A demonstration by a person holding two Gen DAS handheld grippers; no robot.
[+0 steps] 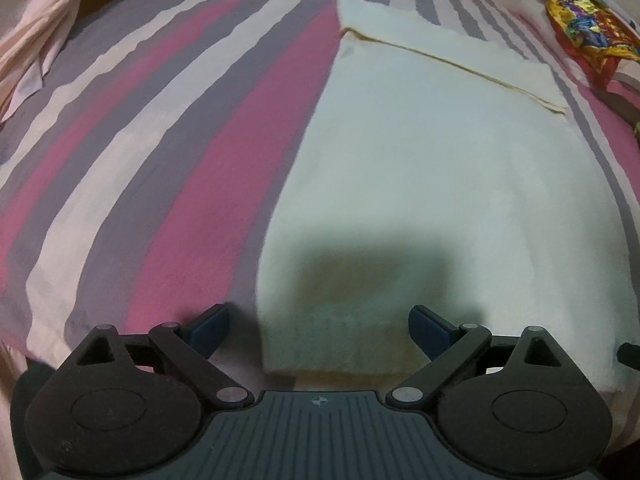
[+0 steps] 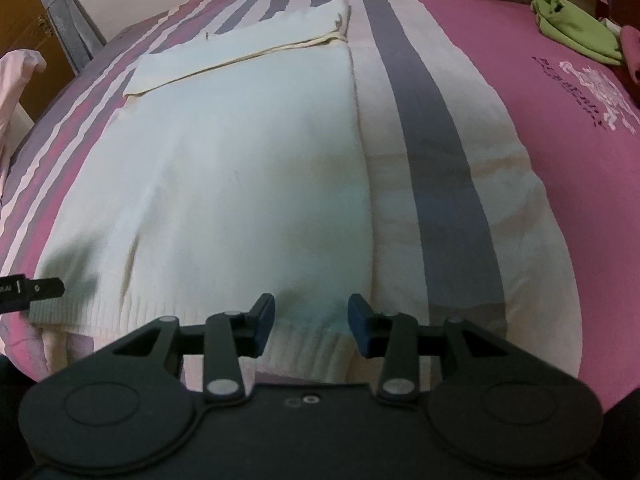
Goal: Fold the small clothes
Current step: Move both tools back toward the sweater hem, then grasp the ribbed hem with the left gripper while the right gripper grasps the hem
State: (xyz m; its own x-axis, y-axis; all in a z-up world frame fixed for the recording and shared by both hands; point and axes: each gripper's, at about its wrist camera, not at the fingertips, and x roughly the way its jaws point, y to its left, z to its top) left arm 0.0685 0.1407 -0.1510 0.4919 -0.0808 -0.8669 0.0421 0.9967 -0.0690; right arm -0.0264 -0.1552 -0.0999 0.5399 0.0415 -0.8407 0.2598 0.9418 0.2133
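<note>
Right wrist view: white knit garment (image 2: 224,184) spread flat on striped bed (image 2: 424,128), ribbed hem (image 2: 312,344) between parted, empty right hand-held gripper (image 2: 311,322); left hand-held gripper (image 1: 319,332) likewise apart over hem corner; likely soft, light, floppy, best pinched at hem corners.

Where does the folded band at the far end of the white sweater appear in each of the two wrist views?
Left wrist view: the folded band runs diagonally across the upper right, above the sweater body.
Right wrist view: the folded band lies in the upper left-centre, slanting up to the right.
Shared landmark: the sweater's ribbed hem sits at the bottom centre in both, between the fingers of each hand-held gripper.
</note>
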